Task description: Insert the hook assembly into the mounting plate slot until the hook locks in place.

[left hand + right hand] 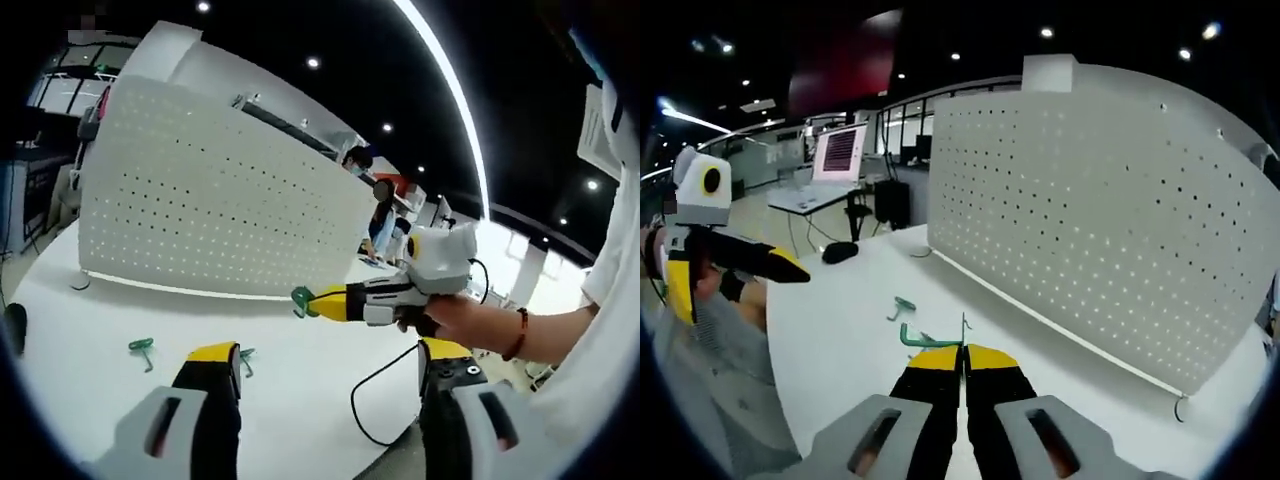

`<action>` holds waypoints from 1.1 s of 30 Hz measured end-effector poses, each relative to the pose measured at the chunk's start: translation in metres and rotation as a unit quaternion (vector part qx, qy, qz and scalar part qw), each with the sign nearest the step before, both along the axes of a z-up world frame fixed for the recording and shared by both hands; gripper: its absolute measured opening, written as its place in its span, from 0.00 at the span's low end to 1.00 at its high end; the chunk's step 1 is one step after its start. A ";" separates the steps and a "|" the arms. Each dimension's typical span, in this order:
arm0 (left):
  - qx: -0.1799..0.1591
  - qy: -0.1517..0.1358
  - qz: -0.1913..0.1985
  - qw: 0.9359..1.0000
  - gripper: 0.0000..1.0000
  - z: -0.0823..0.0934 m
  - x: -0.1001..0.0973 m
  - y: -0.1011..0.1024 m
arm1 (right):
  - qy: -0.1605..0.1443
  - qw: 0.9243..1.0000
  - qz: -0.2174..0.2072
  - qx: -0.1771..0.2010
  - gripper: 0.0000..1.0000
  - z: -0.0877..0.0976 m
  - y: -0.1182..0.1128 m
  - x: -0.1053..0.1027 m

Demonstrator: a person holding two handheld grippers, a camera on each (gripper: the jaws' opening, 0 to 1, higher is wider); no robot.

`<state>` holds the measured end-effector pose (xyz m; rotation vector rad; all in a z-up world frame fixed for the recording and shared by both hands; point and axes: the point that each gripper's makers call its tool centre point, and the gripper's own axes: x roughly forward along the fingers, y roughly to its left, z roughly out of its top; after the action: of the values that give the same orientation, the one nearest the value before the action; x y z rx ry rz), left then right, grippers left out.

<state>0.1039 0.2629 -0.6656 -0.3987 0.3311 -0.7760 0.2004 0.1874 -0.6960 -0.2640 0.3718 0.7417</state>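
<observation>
White tabletop (300, 350) fills the left gripper view; a perforated mounting plate (220, 200) stands upright on it. The left gripper (330, 375) gapes empty, spare hooks (142, 347) lying near. The right gripper (318, 302) enters, pinching a green hook (301, 299).

In the right gripper view, the jaws are closed on that thin hook (930, 338); it is likely light and stiff, best held by its shank. Its tip is hard to make out.

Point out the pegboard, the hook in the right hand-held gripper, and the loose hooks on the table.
pegboard (1090, 220), right gripper view, perforated face.
held green hook (303, 300), left gripper view, curved tip.
loose green hook (141, 346), left gripper view, its head.
second loose hook (902, 305), right gripper view, its bend.
</observation>
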 end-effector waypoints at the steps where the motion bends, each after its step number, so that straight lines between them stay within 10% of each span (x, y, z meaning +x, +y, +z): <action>1: -0.004 0.006 -0.002 1.000 0.68 -0.001 0.000 -0.001 | -0.001 1.000 0.001 0.000 0.00 0.001 0.001 -0.001; 15: -0.096 0.029 0.021 0.995 0.68 0.014 0.013 0.000 | -0.025 0.999 0.014 0.038 0.00 0.027 0.014 -0.019; 33: -0.110 0.046 0.038 0.992 0.61 0.009 0.018 0.000 | -0.024 0.997 0.028 0.064 0.00 0.031 0.033 -0.045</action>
<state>0.1215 0.2634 -0.6568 -0.6526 0.3155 -0.7238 0.1554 0.2201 -0.6651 -0.1715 0.2709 0.8106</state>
